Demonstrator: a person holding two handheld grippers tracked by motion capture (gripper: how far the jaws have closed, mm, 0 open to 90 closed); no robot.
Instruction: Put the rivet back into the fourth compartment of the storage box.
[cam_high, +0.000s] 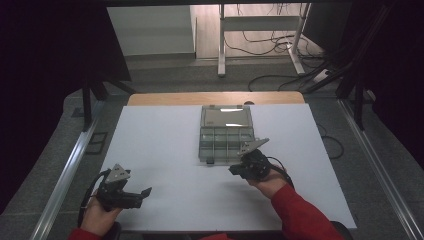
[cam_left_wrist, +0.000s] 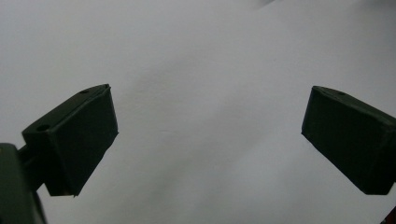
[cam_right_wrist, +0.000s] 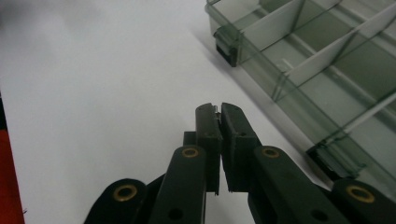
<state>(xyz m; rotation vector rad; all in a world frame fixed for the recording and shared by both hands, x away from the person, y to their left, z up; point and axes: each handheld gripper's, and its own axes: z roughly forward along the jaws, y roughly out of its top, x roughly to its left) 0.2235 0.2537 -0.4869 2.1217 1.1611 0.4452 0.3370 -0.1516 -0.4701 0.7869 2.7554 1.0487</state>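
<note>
A clear grey compartment box (cam_high: 216, 146) lies open at the middle of the white table, its lid (cam_high: 225, 117) folded back on the far side. Its dividers and two dark front latches show in the right gripper view (cam_right_wrist: 299, 65); the compartments look empty. My right gripper (cam_high: 234, 170) (cam_right_wrist: 217, 109) is shut just in front of the box's near edge, pointing left along it. A tiny pale speck sits at its tips, too small to identify. My left gripper (cam_high: 145, 192) (cam_left_wrist: 210, 109) stands open over bare table at the near left, with nothing between its jaws.
The white table top (cam_high: 165, 150) spreads wide around the box. A wooden strip (cam_high: 215, 98) runs along its far edge. Behind it are a desk frame (cam_high: 260, 30) and loose cables (cam_high: 280, 47) on the floor. Red sleeves enter from the bottom.
</note>
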